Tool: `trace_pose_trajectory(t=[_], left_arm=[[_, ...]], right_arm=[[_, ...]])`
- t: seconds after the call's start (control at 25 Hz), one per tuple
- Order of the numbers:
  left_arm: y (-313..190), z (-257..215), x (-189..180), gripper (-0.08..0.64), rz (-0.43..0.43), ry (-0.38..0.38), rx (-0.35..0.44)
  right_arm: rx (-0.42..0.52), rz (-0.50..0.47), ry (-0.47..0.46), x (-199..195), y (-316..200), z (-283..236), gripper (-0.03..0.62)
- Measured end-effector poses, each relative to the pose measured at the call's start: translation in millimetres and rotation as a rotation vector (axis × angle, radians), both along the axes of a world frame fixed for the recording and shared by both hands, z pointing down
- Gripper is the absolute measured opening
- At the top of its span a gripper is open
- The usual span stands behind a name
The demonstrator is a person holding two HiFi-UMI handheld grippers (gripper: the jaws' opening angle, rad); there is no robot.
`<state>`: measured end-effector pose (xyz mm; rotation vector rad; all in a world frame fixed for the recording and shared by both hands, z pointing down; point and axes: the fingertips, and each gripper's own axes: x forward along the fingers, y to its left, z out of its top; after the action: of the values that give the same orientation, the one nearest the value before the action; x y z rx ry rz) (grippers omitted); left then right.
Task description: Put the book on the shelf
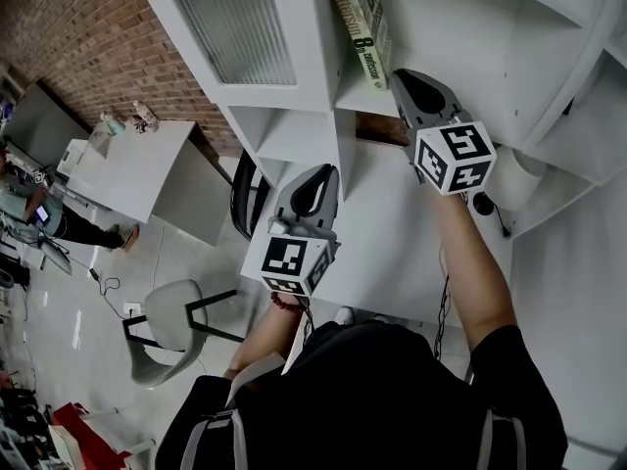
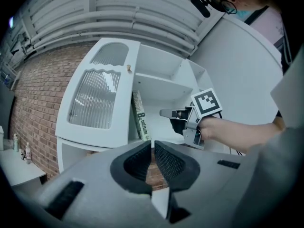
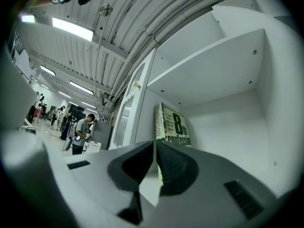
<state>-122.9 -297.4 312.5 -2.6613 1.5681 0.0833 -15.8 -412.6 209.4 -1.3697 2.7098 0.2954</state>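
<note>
The book [image 1: 361,23], pale green with "8th confession" on its cover, stands upright against the left wall of an open compartment in the white cabinet [image 1: 294,125]. It also shows in the left gripper view as the book [image 2: 140,119] and in the right gripper view as the book [image 3: 173,125]. My right gripper [image 1: 396,73] points into that compartment just right of the book and is shut on nothing; from the side, the right gripper [image 2: 163,113] stands a little apart from the book. Its jaws [image 3: 156,145] meet. My left gripper [image 1: 328,167] hangs lower, in front of the cabinet, its jaws [image 2: 153,144] shut and empty.
A ribbed glass door [image 1: 240,27] stands left of the book's compartment. A shelf board [image 3: 213,75] roofs the compartment. A brick wall [image 1: 88,37], a white table [image 1: 137,169] and a grey chair [image 1: 167,331] lie to the left. A person [image 3: 81,133] stands far off.
</note>
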Motion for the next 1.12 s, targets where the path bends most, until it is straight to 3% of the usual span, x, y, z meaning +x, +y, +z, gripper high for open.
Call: trace_pose_trajectory(t=[0.16,1.12], left_arm=[[3,-5,0,0.035,-0.003,-0.008,0.024],[19,20,4,0.035,-0.011,-0.009,-0.036]], right_arm=[[0.005,-0.013,-0.007,5,17,4,0.043],[-0.139,-0.096,-0.079,23,95,80,0.035]])
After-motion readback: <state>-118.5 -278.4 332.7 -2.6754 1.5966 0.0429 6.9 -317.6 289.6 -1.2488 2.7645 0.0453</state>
